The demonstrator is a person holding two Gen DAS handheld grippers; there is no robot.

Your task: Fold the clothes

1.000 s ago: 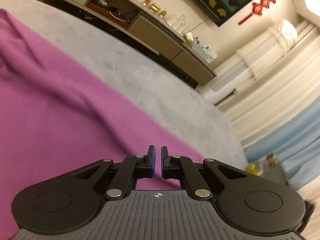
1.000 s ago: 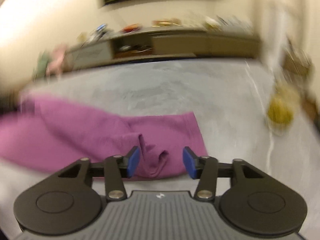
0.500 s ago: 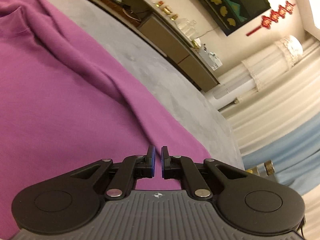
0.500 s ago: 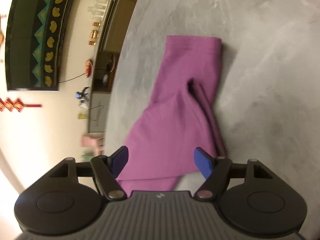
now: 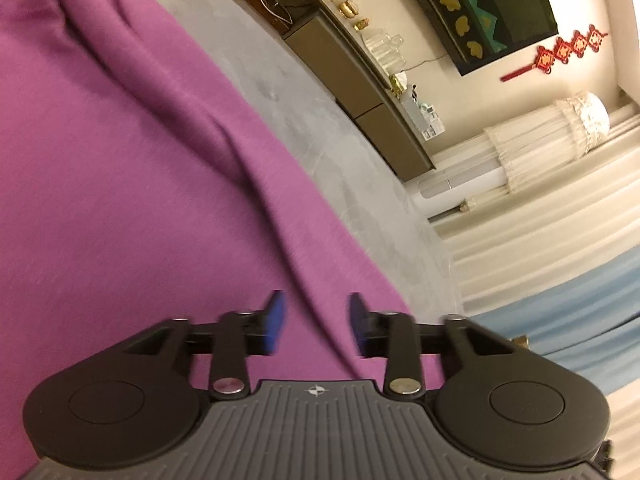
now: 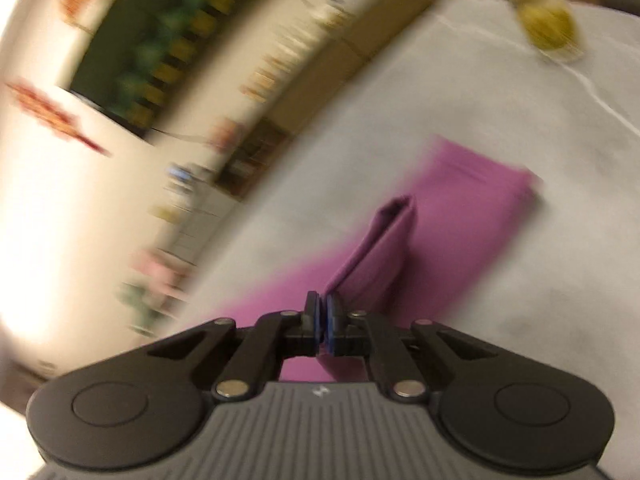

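Observation:
A purple garment point(image 5: 120, 200) lies spread on the grey table point(image 5: 320, 128) and fills the left of the left wrist view. My left gripper point(image 5: 317, 324) hovers low over its near edge. Its jaws are opening, and a ridge of the cloth runs between the blue pads point(image 5: 276, 320) without being pressed. In the blurred right wrist view, a folded sleeve of the purple garment point(image 6: 472, 216) stretches away on the table. My right gripper point(image 6: 322, 320) is closing tight on a raised fold of that sleeve, and the cloth lifts from its pads.
A long sideboard point(image 5: 352, 64) with small ornaments runs behind the table, under a dark wall hanging point(image 5: 480, 4). Pale curtains point(image 5: 540, 220) hang at the right. A yellowish object point(image 6: 548, 28) stands at the table's far corner. Bare grey table point(image 6: 520, 320) lies right of the sleeve.
The left jaws went from shut to apart, and that hand moved lower along the garment. The right jaws went from wide apart to pinched on the sleeve fold, and that wrist rolled.

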